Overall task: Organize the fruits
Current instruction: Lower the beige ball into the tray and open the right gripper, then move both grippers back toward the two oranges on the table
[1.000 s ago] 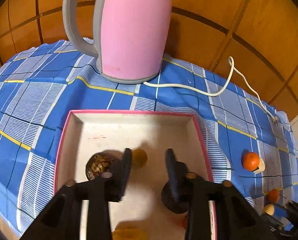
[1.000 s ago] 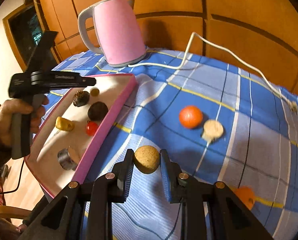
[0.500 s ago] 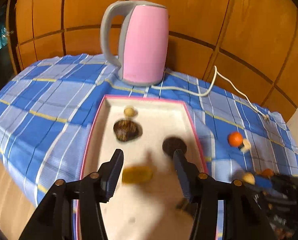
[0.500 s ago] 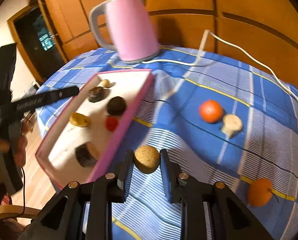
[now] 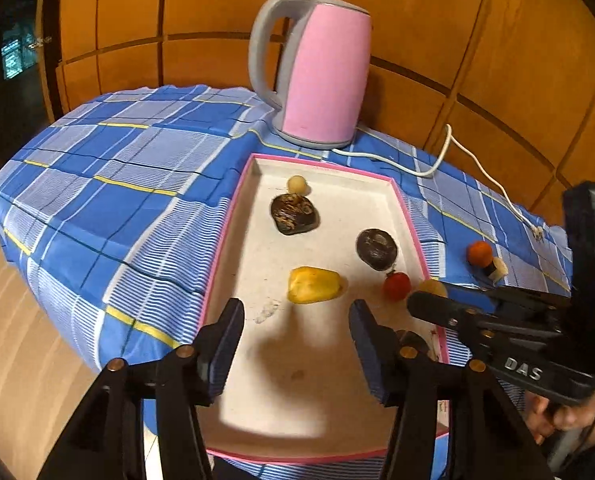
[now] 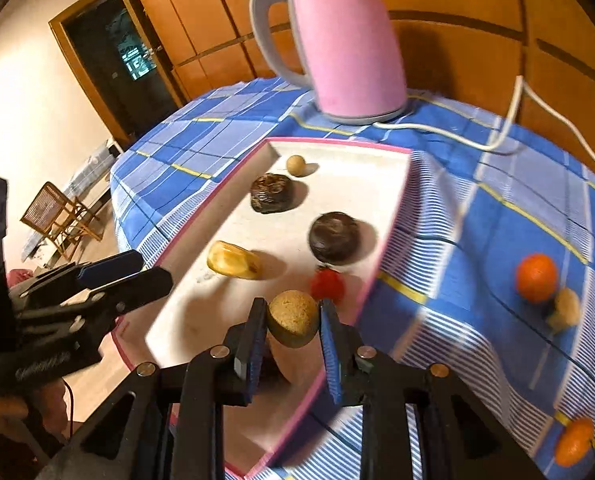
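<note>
A pink-rimmed white tray (image 5: 233, 216) (image 6: 393, 216) lies on the blue checked cloth. In it are a small tan ball (image 5: 297, 184), a dark mottled fruit (image 5: 294, 213), a dark round fruit (image 5: 376, 243), a yellow fruit (image 5: 314, 284) and a small red fruit (image 5: 397, 286). My left gripper (image 5: 295, 330) is open and empty above the tray's near end. My right gripper (image 6: 292, 322) is shut on a tan round fruit (image 6: 293, 318) and holds it over the tray's near right part. It also shows in the left wrist view (image 5: 431, 298).
A pink kettle (image 5: 321, 76) with a white cord (image 5: 449, 152) stands behind the tray. An orange (image 6: 536, 271) and a pale stubby fruit (image 6: 565, 307) lie on the cloth right of the tray. Another orange (image 6: 574, 441) lies nearer. A wooden chair (image 6: 57, 216) stands beyond the table.
My right gripper has carried the tan fruit left from over the cloth to over the tray. My left gripper has pulled back toward the tray's near end and stays open.
</note>
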The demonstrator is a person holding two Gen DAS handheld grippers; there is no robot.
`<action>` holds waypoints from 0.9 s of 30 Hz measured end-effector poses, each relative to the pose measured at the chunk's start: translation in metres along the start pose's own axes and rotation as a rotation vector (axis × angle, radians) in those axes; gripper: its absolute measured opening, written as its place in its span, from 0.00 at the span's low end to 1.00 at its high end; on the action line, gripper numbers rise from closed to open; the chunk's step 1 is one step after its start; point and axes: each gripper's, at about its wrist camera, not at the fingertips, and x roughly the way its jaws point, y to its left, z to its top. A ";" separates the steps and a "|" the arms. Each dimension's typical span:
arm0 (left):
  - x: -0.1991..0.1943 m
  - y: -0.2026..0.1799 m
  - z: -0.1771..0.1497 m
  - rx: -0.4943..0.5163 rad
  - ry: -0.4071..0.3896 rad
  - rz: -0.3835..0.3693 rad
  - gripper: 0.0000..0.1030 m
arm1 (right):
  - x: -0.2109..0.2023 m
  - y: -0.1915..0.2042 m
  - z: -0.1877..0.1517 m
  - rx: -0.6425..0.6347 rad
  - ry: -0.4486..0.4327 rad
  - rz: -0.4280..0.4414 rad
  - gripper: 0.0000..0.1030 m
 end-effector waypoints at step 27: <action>0.000 -0.015 0.000 0.020 0.012 -0.058 0.55 | -0.028 -0.021 -0.018 0.136 -0.067 -0.142 0.33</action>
